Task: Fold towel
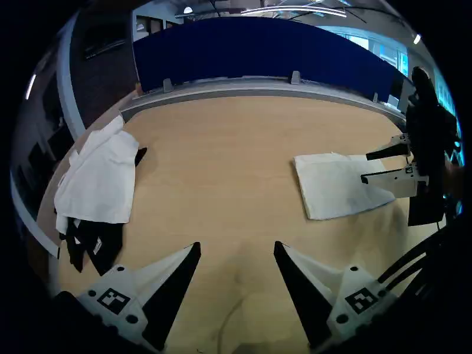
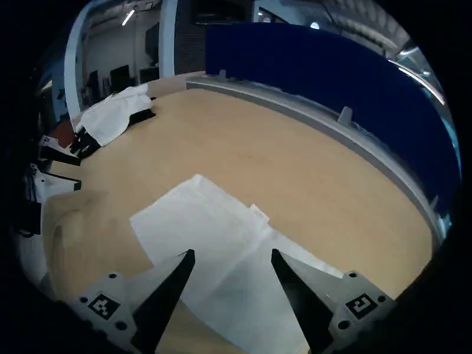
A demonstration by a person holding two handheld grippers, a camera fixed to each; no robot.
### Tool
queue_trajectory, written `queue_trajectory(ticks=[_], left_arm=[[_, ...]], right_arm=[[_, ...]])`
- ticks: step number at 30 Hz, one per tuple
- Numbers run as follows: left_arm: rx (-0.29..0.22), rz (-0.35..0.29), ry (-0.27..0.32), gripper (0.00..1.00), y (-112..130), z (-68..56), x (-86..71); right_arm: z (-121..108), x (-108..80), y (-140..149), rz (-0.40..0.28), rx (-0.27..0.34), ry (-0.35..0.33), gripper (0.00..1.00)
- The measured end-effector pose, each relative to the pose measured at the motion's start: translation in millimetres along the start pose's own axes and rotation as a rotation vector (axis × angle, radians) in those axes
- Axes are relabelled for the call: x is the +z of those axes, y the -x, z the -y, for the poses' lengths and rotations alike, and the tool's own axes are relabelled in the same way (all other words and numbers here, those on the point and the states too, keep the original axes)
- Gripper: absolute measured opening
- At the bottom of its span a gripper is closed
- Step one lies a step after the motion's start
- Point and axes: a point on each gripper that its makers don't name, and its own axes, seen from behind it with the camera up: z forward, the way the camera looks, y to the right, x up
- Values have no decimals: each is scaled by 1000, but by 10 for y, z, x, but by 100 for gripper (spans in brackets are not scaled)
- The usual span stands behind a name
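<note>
Over the light wooden table (image 1: 236,147), in the left gripper view, your left gripper (image 1: 236,243) hangs with its jaws spread wide, nothing between them and only bare wood below. The flat-folded white cloth towel (image 1: 336,186) lies well off to the right, where your right gripper (image 1: 364,168) reaches over its edge, fingers apart. A heap of white and black cloths (image 1: 97,177) sits at the table's left side, and a dark blue partition screen (image 1: 259,53) runs behind. In the right gripper view, your right gripper (image 2: 232,251) is poised above the towel (image 2: 200,230), jaws open and gripping nothing. Your left gripper (image 2: 79,174) shows at the left edge, with the heap (image 2: 115,112) beyond it.
</note>
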Motion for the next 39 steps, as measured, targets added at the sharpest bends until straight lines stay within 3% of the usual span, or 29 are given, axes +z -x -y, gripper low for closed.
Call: queue_trajectory(ticks=[11, 29, 39], left_arm=[[12, -2, 6, 92, -13, -39, -9], [32, -3, 17, 92, -56, -97, 4], [33, -5, 13, 92, -58, -67, -22]], right_arm=[[-59, -133, 180, 14, 12, 16, 100], [-362, -556, 782, 63, 57, 74, 100], [-501, -824, 1200, 115, 64, 96, 100]])
